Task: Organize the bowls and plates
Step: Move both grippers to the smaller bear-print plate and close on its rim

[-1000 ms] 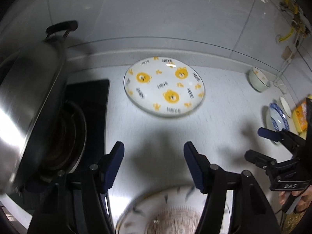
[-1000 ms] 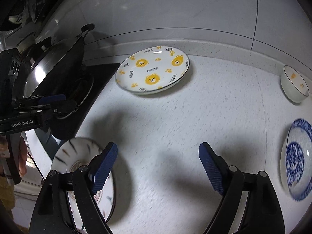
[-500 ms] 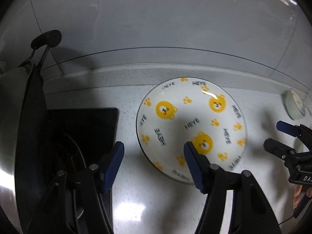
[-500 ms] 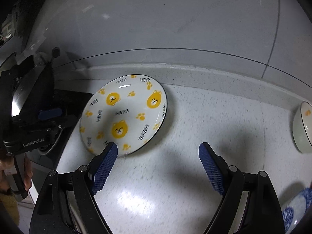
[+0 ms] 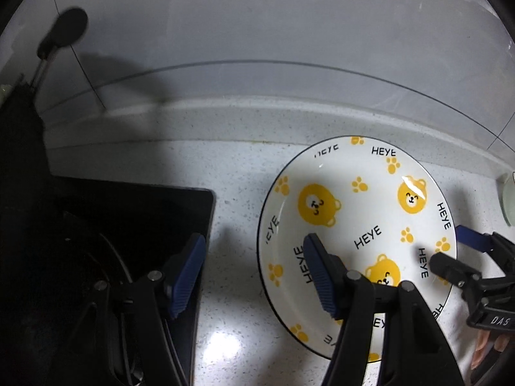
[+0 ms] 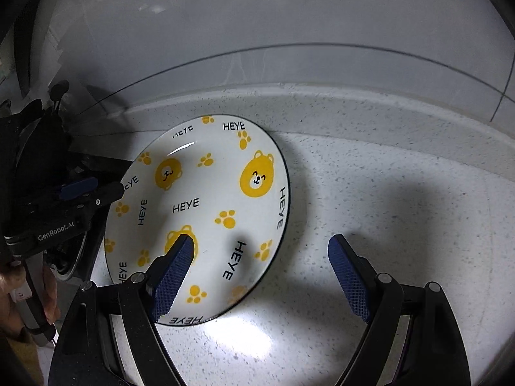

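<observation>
- The stove sits at the far left, dark.
- The left gripper has closed in on the plate; its jaws are wide and empty, straddling the left rim.
- The plate lies flat on the counter by the back ledge.
- The right gripper, wide and empty too, has reached the right rim, so a two-sided pickup looks next.

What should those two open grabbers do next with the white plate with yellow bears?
Probably lower and close on its edges: the white bear-printed plate lies flat on the speckled counter, and the left gripper and right gripper, both open, each straddle one rim.
</observation>
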A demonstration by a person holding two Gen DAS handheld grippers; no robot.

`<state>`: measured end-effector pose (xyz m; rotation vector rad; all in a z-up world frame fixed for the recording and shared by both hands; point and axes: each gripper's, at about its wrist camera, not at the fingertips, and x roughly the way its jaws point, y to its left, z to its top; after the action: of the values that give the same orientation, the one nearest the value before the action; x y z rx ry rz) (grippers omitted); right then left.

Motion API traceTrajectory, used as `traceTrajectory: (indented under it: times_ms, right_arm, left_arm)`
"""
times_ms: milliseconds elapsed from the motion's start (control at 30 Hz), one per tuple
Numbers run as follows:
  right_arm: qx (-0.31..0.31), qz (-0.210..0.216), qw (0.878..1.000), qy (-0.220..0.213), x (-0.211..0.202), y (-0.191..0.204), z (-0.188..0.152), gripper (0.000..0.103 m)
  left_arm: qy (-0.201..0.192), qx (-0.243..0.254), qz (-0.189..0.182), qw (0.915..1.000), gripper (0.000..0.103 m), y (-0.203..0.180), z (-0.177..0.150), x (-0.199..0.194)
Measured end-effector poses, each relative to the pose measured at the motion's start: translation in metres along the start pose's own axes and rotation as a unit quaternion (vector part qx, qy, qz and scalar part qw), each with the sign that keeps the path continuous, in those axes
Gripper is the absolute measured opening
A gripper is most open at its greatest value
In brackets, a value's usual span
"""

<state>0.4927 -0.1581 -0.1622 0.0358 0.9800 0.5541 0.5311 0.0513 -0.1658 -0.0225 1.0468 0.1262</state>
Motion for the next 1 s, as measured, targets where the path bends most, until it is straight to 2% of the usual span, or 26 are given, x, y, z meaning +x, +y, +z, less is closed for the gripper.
traceTrajectory:
  times_ms: [133,400,533,667,733,767,800,867,1000]
  right_arm:
    - [0.002,0.009,1.000,0.011,0.007,0.000,0.000,0.080]
    - [0.007,0.026,0.999,0.018,0.010,-0.005,0.000,0.061]
    - [0.004,0.023,1.000,0.019,0.010,-0.008,0.001,0.054]
    - [0.003,0.026,0.999,0.023,0.011,-0.009,0.004,0.041]
    - [0.003,0.028,0.999,0.025,0.012,-0.008,0.005,0.035]
    - [0.002,0.029,0.999,0.026,0.013,-0.009,0.005,0.031]
    - [0.001,0.031,0.999,0.028,0.014,-0.009,0.005,0.026]
    - [-0.004,0.031,0.999,0.030,0.014,-0.008,0.004,0.020]
    - [-0.007,0.030,0.999,0.024,0.013,-0.007,0.001,0.020]
  left_arm:
    - [0.015,-0.008,-0.019,0.9997,0.062,0.003,0.001,0.009]
    - [0.058,-0.030,-0.062,0.9959,0.062,0.011,0.004,0.032]
    - [0.070,-0.032,-0.073,0.9943,0.061,0.011,0.007,0.041]
    - [0.067,-0.024,-0.076,0.9946,0.060,0.009,0.010,0.044]
    - [0.064,-0.019,-0.079,0.9946,0.056,0.008,0.011,0.045]
    - [0.064,-0.019,-0.084,0.9942,0.049,0.008,0.011,0.046]
    - [0.063,-0.021,-0.094,0.9934,0.038,0.008,0.011,0.046]
    - [0.064,-0.026,-0.104,0.9922,0.035,0.009,0.012,0.047]
    - [0.063,-0.047,-0.109,0.9910,0.027,0.013,0.015,0.050]
